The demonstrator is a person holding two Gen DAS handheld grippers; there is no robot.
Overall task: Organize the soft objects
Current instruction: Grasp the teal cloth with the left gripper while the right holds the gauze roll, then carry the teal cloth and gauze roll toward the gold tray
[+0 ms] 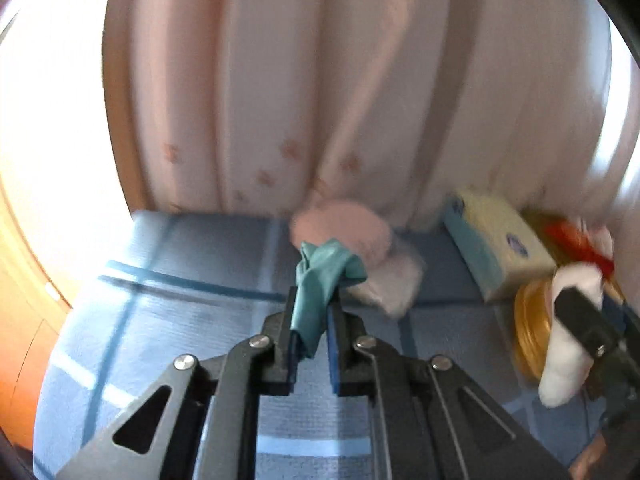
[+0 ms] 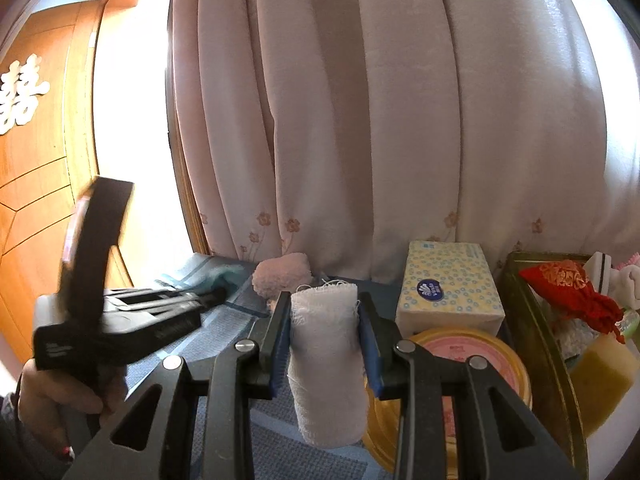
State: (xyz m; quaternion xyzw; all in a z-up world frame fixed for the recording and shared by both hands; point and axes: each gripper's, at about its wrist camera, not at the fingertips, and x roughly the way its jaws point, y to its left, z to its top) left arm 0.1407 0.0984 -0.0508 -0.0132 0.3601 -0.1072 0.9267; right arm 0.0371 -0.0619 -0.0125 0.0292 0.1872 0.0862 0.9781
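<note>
My left gripper [image 1: 313, 300] is shut on a crumpled teal cloth [image 1: 324, 276] and holds it above the blue mat [image 1: 160, 300]. My right gripper [image 2: 323, 300] is shut on a white gauze roll [image 2: 326, 360], held upright between its pads; the roll also shows at the right of the left wrist view [image 1: 568, 344]. A pink fluffy roll [image 1: 344, 232] lies at the back by the curtain, with a white fluffy cloth [image 1: 392, 280] beside it. The pink roll also shows in the right wrist view [image 2: 282, 274]. The left gripper body [image 2: 120, 312] appears at left there.
A tissue box [image 2: 450, 284] stands at the back right. A round gold tin with a pink lid [image 2: 472, 364] sits in front of it. A gold tray [image 2: 532, 344] at the right holds a red pouch [image 2: 572, 288] and a yellow sponge [image 2: 604, 376]. A pink curtain [image 2: 360, 120] hangs behind.
</note>
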